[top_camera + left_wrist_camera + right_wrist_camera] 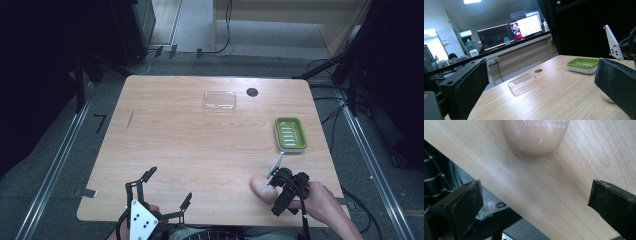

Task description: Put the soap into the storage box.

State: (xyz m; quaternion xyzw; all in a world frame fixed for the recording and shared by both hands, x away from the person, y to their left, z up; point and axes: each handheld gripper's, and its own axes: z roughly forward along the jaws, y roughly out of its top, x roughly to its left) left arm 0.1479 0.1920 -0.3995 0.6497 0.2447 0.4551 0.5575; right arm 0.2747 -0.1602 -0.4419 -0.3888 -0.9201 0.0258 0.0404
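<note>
Right gripper [276, 187]: at the near right edge of the table [190, 145], jaws spread wide and holding nothing. In the right gripper view the tan soap bar [535, 137] lies on the wood just ahead of the jaws, apart from both. In the high view the bar [262, 187] sits just beside this gripper, on its left.

Left gripper [165, 192]: at the near left edge, jaws released and spread, nothing between them.

Beyond the right gripper stands the green soap dish [290, 133]. Farther ahead of the left gripper lies a clear plastic lid [219, 100], with a dark round hole [252, 92] just beside it.
</note>
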